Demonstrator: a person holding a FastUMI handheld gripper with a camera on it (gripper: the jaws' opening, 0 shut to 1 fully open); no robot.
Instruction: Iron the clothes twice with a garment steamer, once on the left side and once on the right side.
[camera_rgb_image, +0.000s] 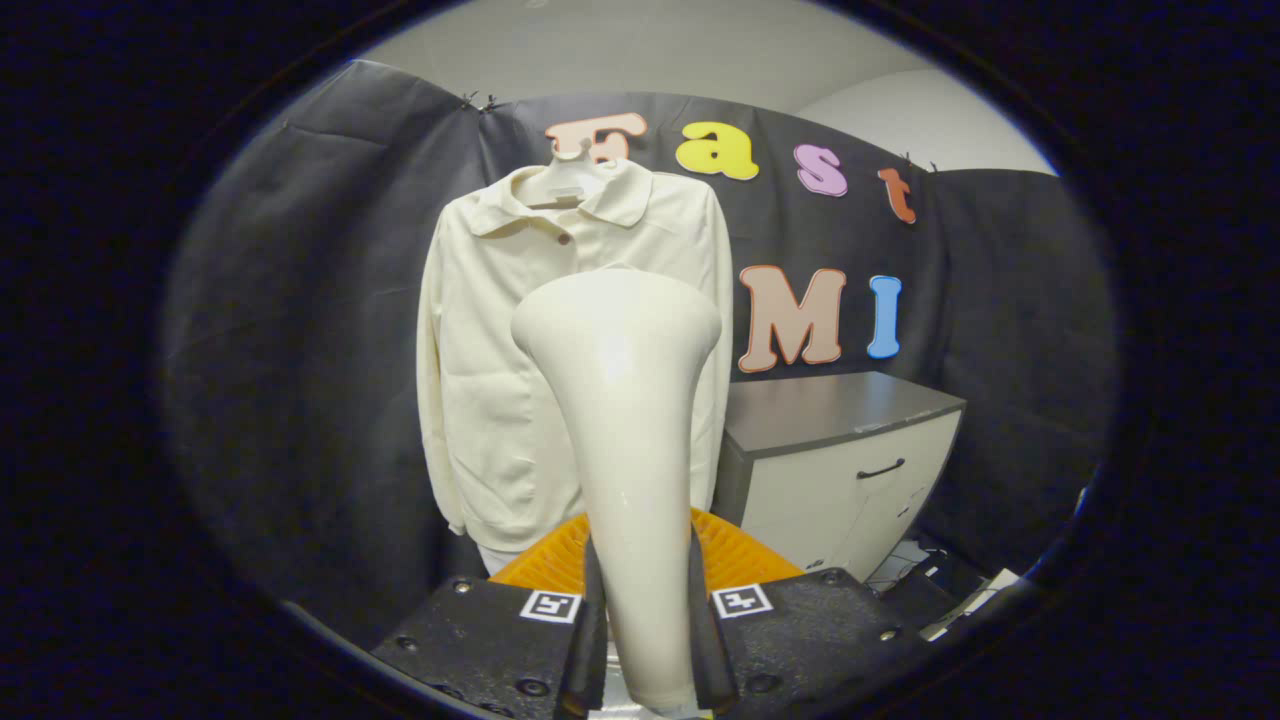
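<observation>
My gripper (645, 640) is clamped on the garment steamer (620, 400), both fingers pressing its handle, head standing upright ahead of me. Beyond it the cream shirt (480, 380) hangs on a hanger (570, 175) against the booth wall, cabinet (840, 460) just beside it.

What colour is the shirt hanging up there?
Cream, seen in the gripper view: the shirt hangs beyond the steamer.

A grey-topped white cabinet (840, 450) stands against the wall, with what may be papers (975, 600) beside it.
</observation>
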